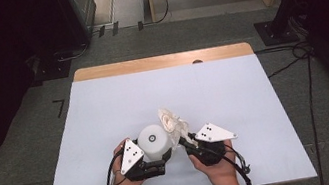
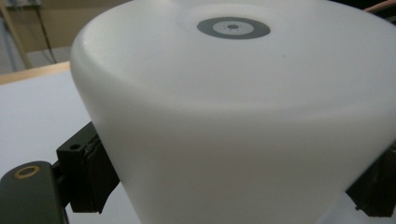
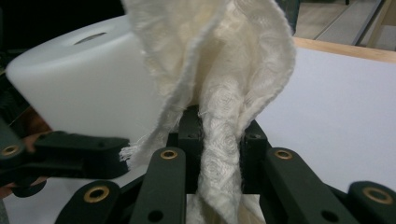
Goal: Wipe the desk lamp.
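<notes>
Left gripper (image 1: 166, 159): we clamp round white plastic cup (image 1: 154, 142), upturned, above counter (image 1: 105, 112). Right gripper (image 1: 185, 145): we pinch crumpled cream cloth (image 1: 172, 121) beside it.

A lab-like recording room is seen. A white-topped table (image 1: 233, 91) is ringed by black stands (image 1: 285, 6) and trailing cables (image 1: 310, 93).

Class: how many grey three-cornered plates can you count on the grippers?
2: one plate on the left gripper beside the white cup, one plate on the right gripper.
</notes>
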A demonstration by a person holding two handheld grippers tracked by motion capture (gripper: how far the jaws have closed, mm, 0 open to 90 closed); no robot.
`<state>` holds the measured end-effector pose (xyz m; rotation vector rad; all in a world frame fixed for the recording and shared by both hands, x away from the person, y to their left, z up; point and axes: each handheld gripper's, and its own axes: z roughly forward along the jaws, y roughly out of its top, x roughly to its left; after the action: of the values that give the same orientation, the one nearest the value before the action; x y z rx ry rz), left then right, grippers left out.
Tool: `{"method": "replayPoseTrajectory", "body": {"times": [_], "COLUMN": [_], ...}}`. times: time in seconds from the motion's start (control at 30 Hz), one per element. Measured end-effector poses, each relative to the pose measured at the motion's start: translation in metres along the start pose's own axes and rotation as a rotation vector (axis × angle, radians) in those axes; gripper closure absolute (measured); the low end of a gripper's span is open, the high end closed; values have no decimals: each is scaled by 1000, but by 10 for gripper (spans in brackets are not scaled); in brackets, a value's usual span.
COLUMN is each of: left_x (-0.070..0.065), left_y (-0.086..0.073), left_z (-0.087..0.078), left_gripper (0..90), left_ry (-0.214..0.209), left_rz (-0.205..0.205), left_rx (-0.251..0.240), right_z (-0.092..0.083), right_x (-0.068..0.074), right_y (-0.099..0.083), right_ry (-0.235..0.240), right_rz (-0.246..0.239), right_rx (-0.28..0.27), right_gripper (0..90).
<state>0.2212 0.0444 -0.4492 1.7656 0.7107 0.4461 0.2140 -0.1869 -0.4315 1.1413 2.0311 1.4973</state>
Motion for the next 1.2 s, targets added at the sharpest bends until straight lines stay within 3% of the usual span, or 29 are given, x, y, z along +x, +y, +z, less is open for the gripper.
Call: {"method": "replayPoseTrajectory", "body": {"times": [0.1,0.2,0.23,0.63,0.9,0.93,1.07,1.2], "left_x": [-2,0,4,18,12,7,6,5], "left_y": [2,4,4,9,1,-1,0,3], "left_z": [-1,-3,-4,-14,-2,3,4,0], "left_gripper": [83,83,83,83,83,83,83,83], "left_ry": [-10,-18,-26,-10,-23,-24,-36,-32], "left_rz": [12,-8,-34,-84,-42,-20,-21,-12], "left_rx": [-9,-23,-31,-79,-10,19,14,-5], "right_z": [0,0,2,12,5,1,-5,-3], "right_x": [1,1,1,2,1,0,0,-1], "right_y": [0,-1,-2,-12,-3,0,7,3], "right_ry": [4,4,8,29,33,28,25,20], "right_rz": [-4,2,-2,4,21,23,8,5], "right_rx": [-1,3,10,67,31,9,-16,-2], "right_gripper": [764,764,764,763,764,765,764,765]}}
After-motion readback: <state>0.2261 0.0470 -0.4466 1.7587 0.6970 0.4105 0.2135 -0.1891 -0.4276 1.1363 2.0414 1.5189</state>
